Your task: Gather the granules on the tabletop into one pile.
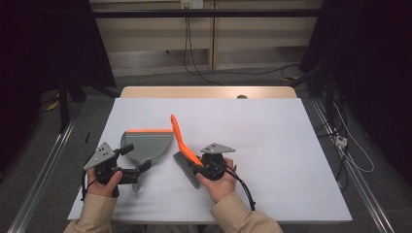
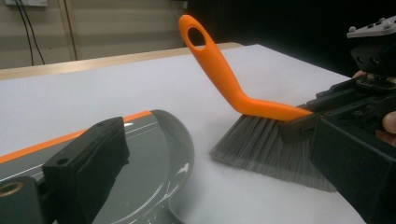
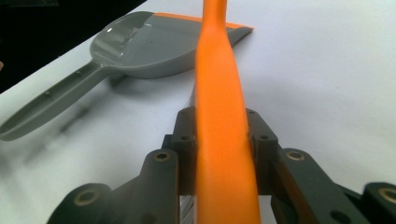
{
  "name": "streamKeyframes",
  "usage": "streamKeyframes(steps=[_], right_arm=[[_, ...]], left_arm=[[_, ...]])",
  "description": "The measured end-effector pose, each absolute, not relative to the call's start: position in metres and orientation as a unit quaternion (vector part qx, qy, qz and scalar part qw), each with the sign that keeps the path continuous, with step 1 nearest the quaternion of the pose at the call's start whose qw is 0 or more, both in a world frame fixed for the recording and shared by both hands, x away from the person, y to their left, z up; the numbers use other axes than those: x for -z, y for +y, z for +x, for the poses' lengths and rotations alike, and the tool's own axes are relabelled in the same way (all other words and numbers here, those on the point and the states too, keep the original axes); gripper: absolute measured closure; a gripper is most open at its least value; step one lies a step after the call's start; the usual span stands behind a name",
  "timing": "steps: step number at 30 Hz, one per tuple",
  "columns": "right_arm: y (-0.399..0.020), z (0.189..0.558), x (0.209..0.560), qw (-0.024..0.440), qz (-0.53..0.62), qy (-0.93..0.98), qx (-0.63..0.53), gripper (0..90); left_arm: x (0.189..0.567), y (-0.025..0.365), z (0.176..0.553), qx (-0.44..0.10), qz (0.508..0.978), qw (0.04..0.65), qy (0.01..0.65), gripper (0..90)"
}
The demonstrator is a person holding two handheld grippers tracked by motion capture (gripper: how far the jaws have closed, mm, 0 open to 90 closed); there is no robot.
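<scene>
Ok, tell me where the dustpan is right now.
In the high view the dustpan lies on the white table, left of centre, just left of the brush and beside the left gripper.

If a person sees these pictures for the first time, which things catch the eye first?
The orange-handled brush stands out near the table's middle, clamped in the right gripper, its grey bristles touching the white table. Just to its left lies the grey dustpan with an orange front edge.
</scene>
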State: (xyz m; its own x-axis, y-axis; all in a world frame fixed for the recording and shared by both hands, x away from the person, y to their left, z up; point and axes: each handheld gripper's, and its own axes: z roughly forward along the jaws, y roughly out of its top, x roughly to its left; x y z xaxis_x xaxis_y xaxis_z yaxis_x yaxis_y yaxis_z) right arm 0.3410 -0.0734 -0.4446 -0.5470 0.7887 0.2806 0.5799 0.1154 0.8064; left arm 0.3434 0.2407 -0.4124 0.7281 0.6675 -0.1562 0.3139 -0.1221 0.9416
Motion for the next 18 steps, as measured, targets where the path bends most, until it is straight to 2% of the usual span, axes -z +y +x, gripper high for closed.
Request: streamKeyframes(steps=[18], right_arm=[[-0.113, 0.332, 0.444, 0.127, 0.497, 0.719, -0.469, 70.7]], left_arm=[[0.412, 0.238, 0.343, -0.155, 0.735, 0.57, 0.331, 4.2]])
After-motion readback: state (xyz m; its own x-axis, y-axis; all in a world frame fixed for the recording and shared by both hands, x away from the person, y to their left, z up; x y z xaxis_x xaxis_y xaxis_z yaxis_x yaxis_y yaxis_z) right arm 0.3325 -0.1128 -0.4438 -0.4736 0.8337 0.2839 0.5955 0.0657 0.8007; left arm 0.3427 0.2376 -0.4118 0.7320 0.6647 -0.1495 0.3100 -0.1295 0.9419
